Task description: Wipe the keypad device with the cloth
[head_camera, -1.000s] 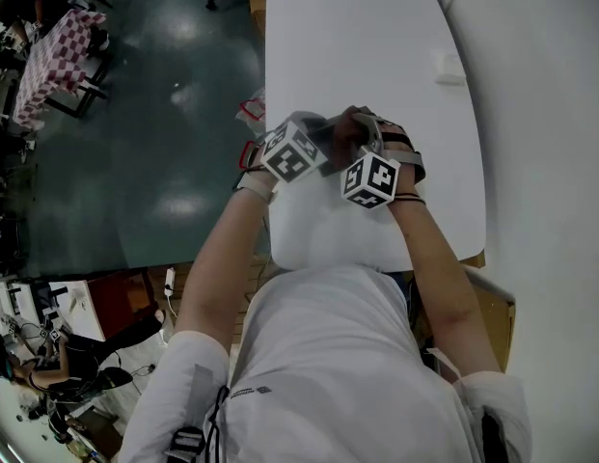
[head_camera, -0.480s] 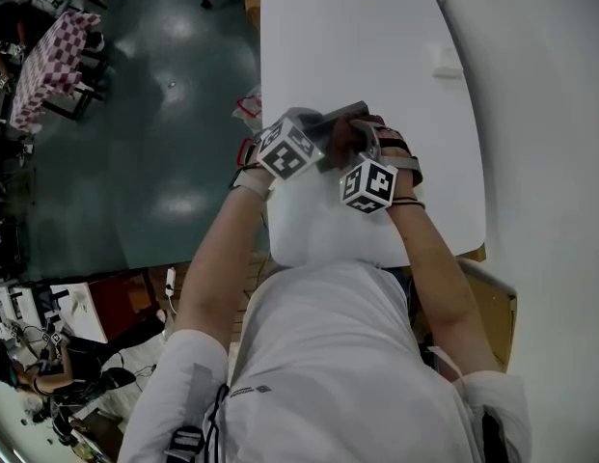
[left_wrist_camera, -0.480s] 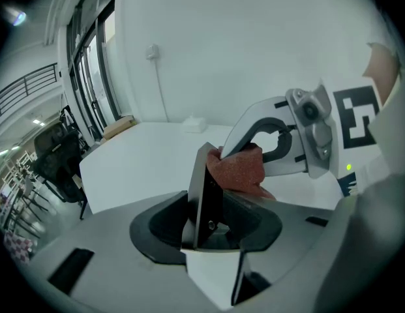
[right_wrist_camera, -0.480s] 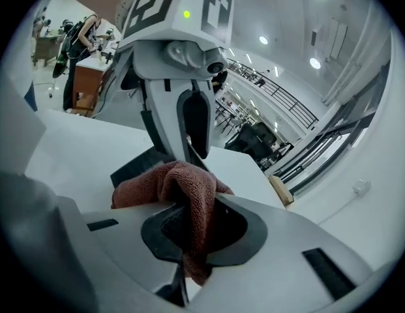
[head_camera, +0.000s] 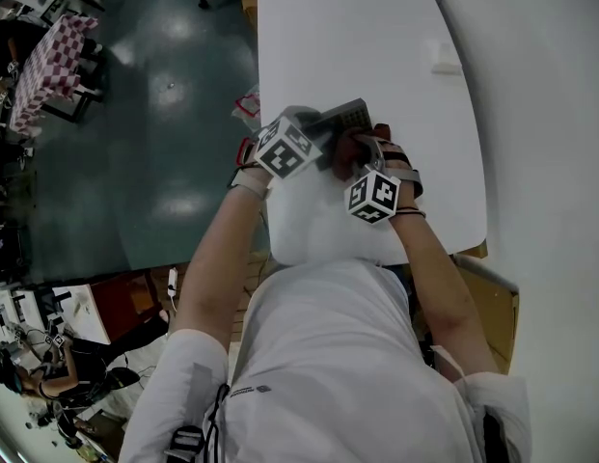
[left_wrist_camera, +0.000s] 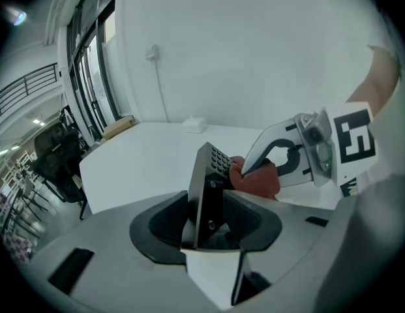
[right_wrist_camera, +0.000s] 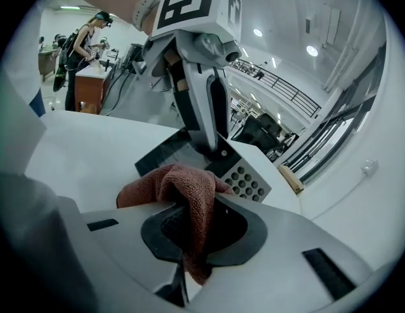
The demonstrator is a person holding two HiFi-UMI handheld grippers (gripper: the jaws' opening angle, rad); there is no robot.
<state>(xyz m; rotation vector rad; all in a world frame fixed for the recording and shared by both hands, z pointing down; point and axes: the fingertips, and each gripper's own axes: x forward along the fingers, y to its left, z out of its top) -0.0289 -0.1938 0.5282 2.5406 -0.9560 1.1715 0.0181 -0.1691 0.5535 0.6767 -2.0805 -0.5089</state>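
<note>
The left gripper (left_wrist_camera: 212,225) is closed on the keypad device (left_wrist_camera: 207,175). It clamps the device across its thickness at one edge, which leaves the key field exposed towards the right gripper (right_wrist_camera: 194,233). The device is held over the near left part of the surface (head_camera: 376,46), tilted with its free end away from the person. Whether that end touches the surface cannot be determined. The right gripper is closed on a fold of the cloth (right_wrist_camera: 179,184). The loose bunch projects ahead of the jaws and serves as the wiping pad. It lies against the device face, just beside the keys.

Judgement: wiping is under way. One gripper fixes the device so that the other can apply pressure without shifting it.

Risk: the hard jaw tips, rather than the cloth, may contact the keys
</note>
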